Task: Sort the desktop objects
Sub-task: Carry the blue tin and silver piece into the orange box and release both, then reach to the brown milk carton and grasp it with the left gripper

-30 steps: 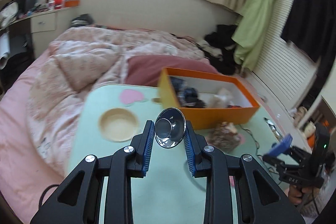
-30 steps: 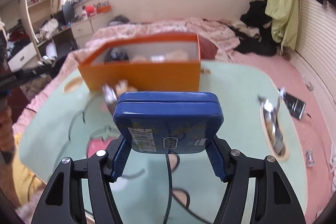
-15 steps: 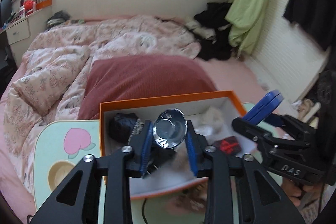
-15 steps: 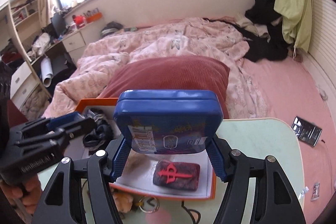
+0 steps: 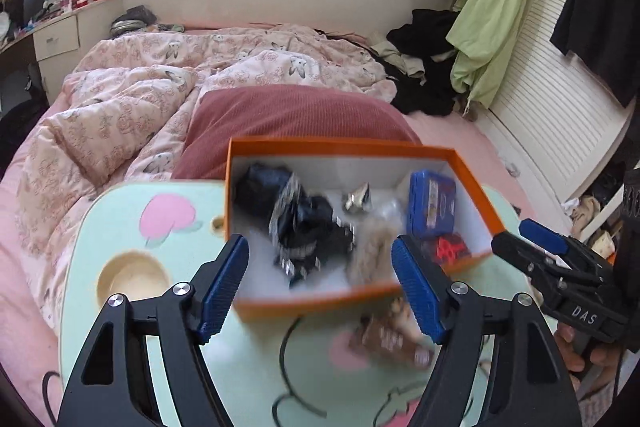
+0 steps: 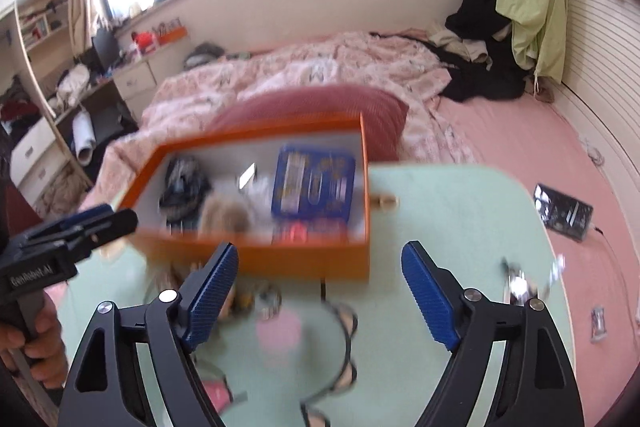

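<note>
An orange box (image 5: 340,143) stands at the far side of the pale green table (image 5: 168,367). In it lie a blue tin (image 5: 432,205), a small silver cup (image 5: 358,201), black items (image 5: 304,227), a red pouch (image 5: 450,247) and something fluffy (image 5: 376,251). My left gripper (image 5: 320,279) hangs over the box's near edge, its jaws opening with nothing between them. My right gripper (image 6: 320,275) is in front of the box (image 6: 300,259), jaws likewise opening and empty. The blue tin (image 6: 314,187) shows blurred in the right wrist view. Each gripper appears in the other's view: right gripper (image 5: 540,247), left gripper (image 6: 80,227).
A brown wrapped item (image 5: 396,339) and a black cable (image 5: 288,347) lie on the table before the box. A round cup hollow (image 5: 132,279) is sunk at the left. A metal clip (image 6: 520,283) and a black headband (image 6: 346,327) lie nearer. The bed surrounds the table.
The left gripper let go of the silver cup and the right let go of the blue tin; both now lie in the box. Both jaws widened and drew back toward the box's near side.
</note>
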